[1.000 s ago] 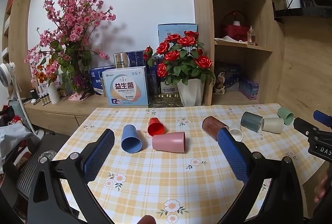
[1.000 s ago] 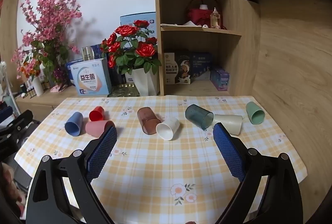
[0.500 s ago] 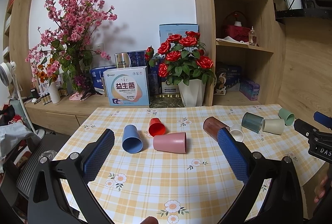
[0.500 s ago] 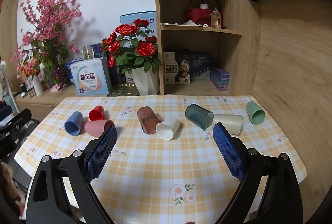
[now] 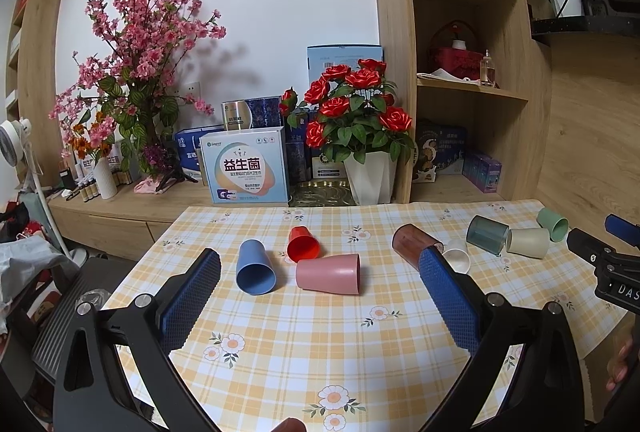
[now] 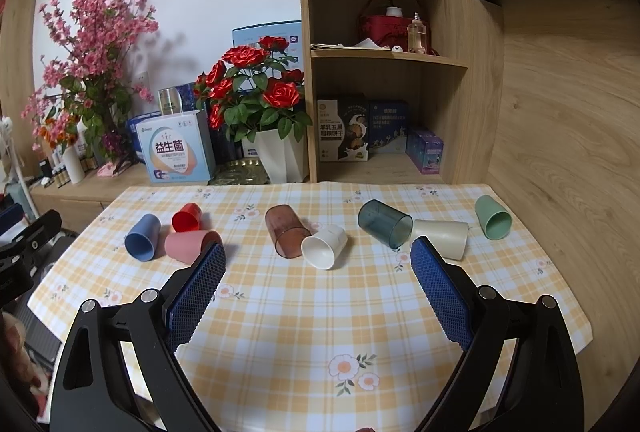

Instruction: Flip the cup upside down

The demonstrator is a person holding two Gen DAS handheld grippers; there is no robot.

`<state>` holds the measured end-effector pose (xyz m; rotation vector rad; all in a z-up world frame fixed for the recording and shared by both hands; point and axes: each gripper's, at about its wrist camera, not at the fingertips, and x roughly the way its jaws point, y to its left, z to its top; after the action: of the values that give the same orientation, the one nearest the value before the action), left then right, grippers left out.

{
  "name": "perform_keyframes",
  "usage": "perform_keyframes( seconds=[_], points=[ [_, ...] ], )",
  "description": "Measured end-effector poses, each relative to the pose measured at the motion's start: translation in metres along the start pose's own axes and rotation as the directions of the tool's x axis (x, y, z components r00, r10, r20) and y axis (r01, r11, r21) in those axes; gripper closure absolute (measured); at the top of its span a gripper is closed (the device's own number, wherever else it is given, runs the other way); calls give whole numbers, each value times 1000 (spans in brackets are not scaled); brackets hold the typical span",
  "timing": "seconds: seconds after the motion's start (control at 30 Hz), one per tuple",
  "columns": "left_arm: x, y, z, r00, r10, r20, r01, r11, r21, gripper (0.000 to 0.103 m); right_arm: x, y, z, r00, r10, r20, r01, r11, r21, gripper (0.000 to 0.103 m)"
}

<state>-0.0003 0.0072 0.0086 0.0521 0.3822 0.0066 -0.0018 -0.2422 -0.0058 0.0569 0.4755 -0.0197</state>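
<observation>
Several cups lie on their sides on the checked tablecloth (image 6: 300,312): blue (image 6: 141,241), red (image 6: 186,217), pink (image 6: 188,245), brown see-through (image 6: 286,234), white (image 6: 325,246), dark teal (image 6: 385,223), cream (image 6: 442,237) and green (image 6: 493,217). In the left wrist view the blue cup (image 5: 255,267), red cup (image 5: 303,244) and pink cup (image 5: 329,273) lie just ahead. My left gripper (image 5: 318,296) is open and empty above the table's near left part. My right gripper (image 6: 318,282) is open and empty above the near middle.
A white pot of red roses (image 6: 282,156), a boxed product (image 6: 176,152) and pink blossom branches (image 6: 92,72) stand on the sideboard behind the table. A wooden shelf unit (image 6: 384,44) rises at the back right. The right gripper's tip shows at the left view's right edge (image 5: 612,256).
Both views have shifted very slightly; the cups sit marginally lower and closer in frame. Both grippers stay open and no cup has moved.
</observation>
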Motion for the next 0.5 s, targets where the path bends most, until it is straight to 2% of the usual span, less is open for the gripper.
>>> perform_keyframes(
  seconds=[0.5],
  points=[
    [1, -2, 0, 1000, 1, 1, -1, 1000, -1, 6, 0, 0, 0, 1000, 1, -3, -1, 1000, 1, 12]
  ],
)
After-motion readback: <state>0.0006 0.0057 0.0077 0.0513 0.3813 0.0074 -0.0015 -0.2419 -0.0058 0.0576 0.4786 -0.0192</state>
